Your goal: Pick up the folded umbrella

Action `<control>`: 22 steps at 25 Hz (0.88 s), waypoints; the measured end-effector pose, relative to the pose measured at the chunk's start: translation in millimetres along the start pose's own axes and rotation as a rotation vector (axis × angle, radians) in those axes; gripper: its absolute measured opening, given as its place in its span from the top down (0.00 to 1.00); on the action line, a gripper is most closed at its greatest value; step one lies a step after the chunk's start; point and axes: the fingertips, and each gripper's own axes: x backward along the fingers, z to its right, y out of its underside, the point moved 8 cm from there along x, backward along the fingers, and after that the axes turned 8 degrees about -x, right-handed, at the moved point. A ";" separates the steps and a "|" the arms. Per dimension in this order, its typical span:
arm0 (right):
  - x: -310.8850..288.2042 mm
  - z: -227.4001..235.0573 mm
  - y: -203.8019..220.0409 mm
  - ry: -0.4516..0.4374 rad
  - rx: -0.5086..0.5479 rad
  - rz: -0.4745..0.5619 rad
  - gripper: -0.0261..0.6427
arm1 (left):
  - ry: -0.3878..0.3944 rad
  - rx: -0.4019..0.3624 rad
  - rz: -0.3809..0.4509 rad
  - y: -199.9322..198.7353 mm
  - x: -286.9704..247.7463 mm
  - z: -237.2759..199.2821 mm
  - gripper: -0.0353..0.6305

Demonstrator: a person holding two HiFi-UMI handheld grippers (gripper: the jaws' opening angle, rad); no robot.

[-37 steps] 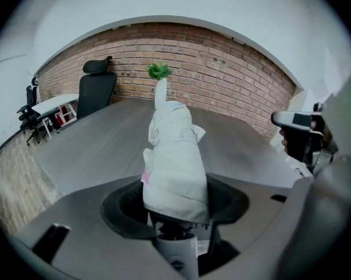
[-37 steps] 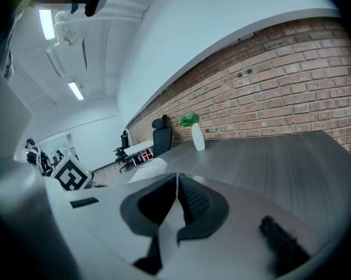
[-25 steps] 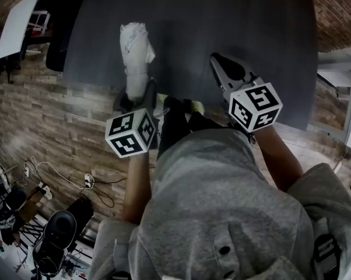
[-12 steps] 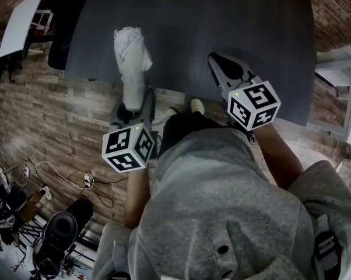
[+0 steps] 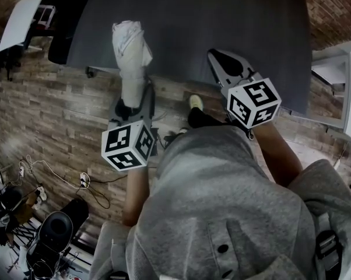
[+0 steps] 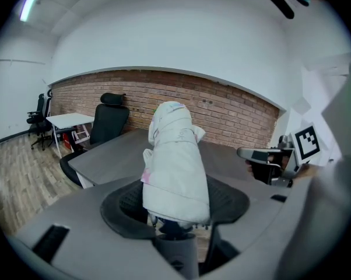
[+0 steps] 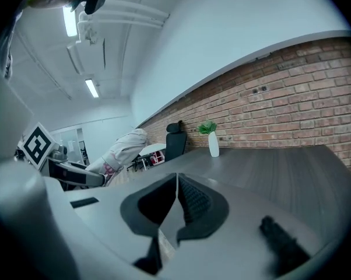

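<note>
The folded umbrella [image 5: 130, 51] is a white, wrapped bundle. My left gripper [image 5: 132, 100] is shut on its lower end and holds it in the air over the front edge of the dark grey table [image 5: 222, 22]. In the left gripper view the umbrella [image 6: 174, 168] stands up between the black pads [image 6: 129, 206] and points away from me. My right gripper [image 5: 215, 57] hovers over the table's front edge to the right, jaws together with nothing in them. In the right gripper view its pads [image 7: 190, 200] meet, and the umbrella [image 7: 120, 150] shows at the left.
A black office chair [image 5: 62, 39] stands at the table's left end, with a white desk [image 5: 18, 22] beyond it. A white vase with a green plant [image 7: 212, 139] sits on the table's far side by the brick wall. Cables and gear [image 5: 76, 179] lie on the wood floor at the left.
The left gripper has risen and drawn back with the umbrella, which now reaches past the table's front edge. The right gripper has risen a little too and stayed shut.
</note>
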 end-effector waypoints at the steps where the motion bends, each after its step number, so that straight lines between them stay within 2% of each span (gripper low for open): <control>1: 7.0 -7.3 2.3 0.001 0.005 0.003 0.92 | -0.001 0.000 0.004 4.0 9.2 0.0 0.57; 13: 79.6 -77.3 35.4 0.034 0.044 0.026 0.92 | -0.005 0.012 0.048 50.7 100.2 3.1 0.57; 22: 100.2 -86.4 55.3 0.038 0.035 0.011 0.92 | -0.003 0.017 0.047 63.2 120.8 12.2 0.57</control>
